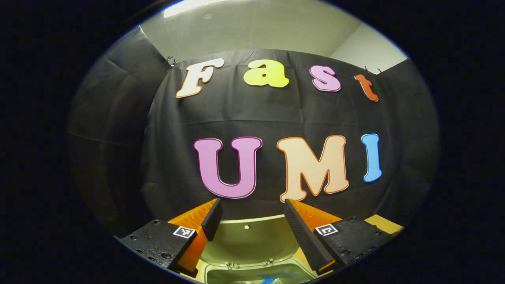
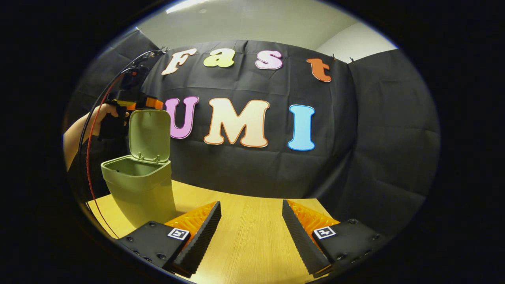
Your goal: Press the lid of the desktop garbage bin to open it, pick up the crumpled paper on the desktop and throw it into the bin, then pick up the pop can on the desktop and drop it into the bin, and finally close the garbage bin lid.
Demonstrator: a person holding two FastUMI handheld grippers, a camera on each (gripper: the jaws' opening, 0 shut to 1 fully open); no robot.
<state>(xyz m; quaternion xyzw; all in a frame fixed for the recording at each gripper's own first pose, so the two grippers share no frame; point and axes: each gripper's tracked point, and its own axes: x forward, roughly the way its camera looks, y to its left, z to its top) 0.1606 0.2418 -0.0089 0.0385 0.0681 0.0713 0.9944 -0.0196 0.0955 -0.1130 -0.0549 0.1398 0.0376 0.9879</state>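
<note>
Green plastic bin (image 2: 140,189) is sitting lower left of right gripper view w/ hinged lid (image 2: 150,135) standing open (light, stiff, prob. tippy), so left gripper (image 1: 252,221) and right gripper (image 2: 250,225), both hanging jaws spread, should be pushing lid's top edge down.

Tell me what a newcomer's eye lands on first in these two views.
The green bin at the left of the right gripper view, standing on the wooden table with its lid raised upright. Just behind that lid, a hand holds the left gripper above the bin. In the left gripper view, the open fingers frame the raised lid and the bin's mouth below.
</note>
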